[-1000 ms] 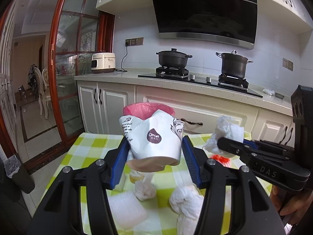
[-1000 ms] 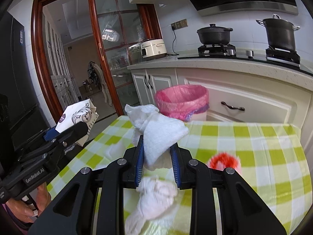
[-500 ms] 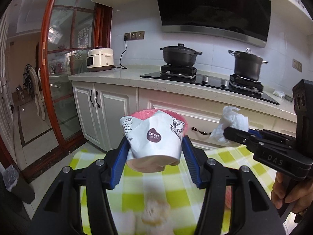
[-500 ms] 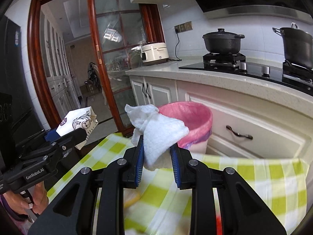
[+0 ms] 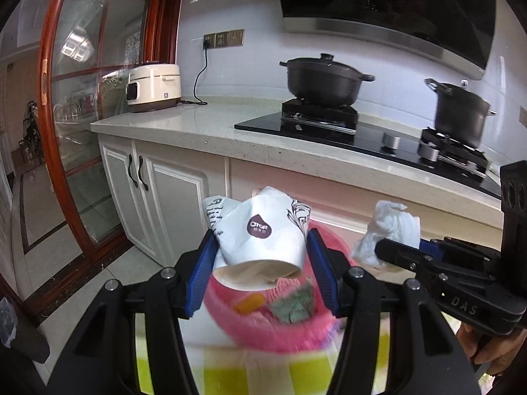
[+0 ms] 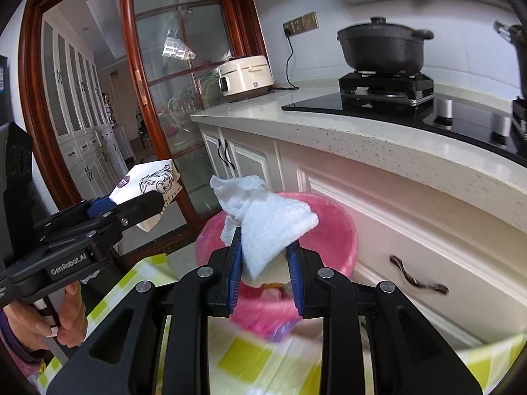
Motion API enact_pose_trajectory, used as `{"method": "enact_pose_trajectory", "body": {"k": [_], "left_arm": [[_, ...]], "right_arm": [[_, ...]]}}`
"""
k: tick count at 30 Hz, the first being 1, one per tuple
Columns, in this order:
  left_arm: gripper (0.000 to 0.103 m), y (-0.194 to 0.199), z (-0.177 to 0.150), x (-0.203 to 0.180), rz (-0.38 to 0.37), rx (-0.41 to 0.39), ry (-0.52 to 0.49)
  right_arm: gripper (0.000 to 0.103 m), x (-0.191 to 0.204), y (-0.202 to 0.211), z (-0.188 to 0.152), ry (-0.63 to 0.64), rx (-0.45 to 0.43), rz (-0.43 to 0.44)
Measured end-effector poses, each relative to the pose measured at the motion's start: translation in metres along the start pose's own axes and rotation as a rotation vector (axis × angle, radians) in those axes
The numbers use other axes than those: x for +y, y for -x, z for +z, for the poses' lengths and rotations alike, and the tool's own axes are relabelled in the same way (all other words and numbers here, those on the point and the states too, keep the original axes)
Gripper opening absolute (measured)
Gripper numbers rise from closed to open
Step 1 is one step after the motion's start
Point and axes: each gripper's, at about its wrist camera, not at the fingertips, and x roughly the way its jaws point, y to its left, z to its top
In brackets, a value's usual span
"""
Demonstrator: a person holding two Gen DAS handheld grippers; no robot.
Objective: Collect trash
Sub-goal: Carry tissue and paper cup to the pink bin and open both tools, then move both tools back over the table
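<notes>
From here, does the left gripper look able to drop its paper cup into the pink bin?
Probably yes. The left gripper holds the crushed paper cup right above the open pink bin, with nothing between them; the right gripper with its tissue stays off to the side.

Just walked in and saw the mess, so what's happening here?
A person is collecting trash with two handheld grippers. The left gripper holds a crumpled paper cup and the right gripper a white tissue, both over the pink-lined bin, not yet dropped.

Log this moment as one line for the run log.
left gripper: shut on paper cup | right gripper: shut on tissue | both above pink-lined bin | release pending
</notes>
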Motion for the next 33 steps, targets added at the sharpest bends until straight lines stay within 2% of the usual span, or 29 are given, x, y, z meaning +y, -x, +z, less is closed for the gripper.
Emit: {"method": "enact_pose_trajectory", "body": {"k": [2, 3, 5, 8, 11, 14, 16, 19, 24, 29, 31, 33], "left_arm": [[0.055, -0.018, 0.004, 0.005, -0.008, 0.000, 0.009], [0.056, -0.032, 0.007, 0.008, -0.007, 0.006, 0.011], [0.064, -0.053, 0.011, 0.013, 0.006, 0.003, 0.001], [0.065, -0.075, 0.016, 0.023, 0.028, 0.010, -0.002], [0.065, -0.077, 0.020, 0.031, 0.056, -0.001, -0.001], [0.066, -0.057, 0.018, 0.038, 0.060, -0.025, 0.012], [0.067, -0.035, 0.014, 0.041, 0.073, -0.038, 0.022], [0.068, 0.011, 0.004, 0.042, 0.065, -0.049, 0.040], [0.079, 0.107, -0.023, 0.031, 0.063, -0.083, 0.030], [0.085, 0.190, -0.052, 0.019, 0.068, -0.111, 0.024], [0.092, 0.228, -0.067, 0.016, 0.071, -0.128, 0.023], [0.097, 0.260, -0.084, 0.016, 0.084, -0.144, 0.029]], "right_arm": [[0.028, -0.007, -0.020, 0.005, 0.011, 0.008, 0.011], [0.033, -0.011, -0.030, 0.008, 0.016, 0.012, 0.018], [0.039, -0.019, -0.050, 0.012, 0.022, 0.015, 0.018], [0.040, -0.033, -0.074, 0.020, 0.012, 0.025, 0.013], [0.040, -0.040, -0.075, 0.025, -0.002, -0.002, 0.003], [0.040, -0.042, -0.056, 0.026, -0.019, -0.029, 0.011], [0.040, -0.038, -0.037, 0.023, -0.020, -0.039, 0.016], [0.040, -0.021, 0.013, 0.012, -0.011, -0.058, 0.027], [0.040, 0.022, 0.104, -0.007, 0.021, -0.109, 0.036], [0.045, 0.078, 0.179, -0.037, 0.095, -0.136, 0.028], [0.048, 0.099, 0.204, -0.053, 0.112, -0.148, 0.026], [0.055, 0.114, 0.220, -0.068, 0.120, -0.158, 0.024]]}}
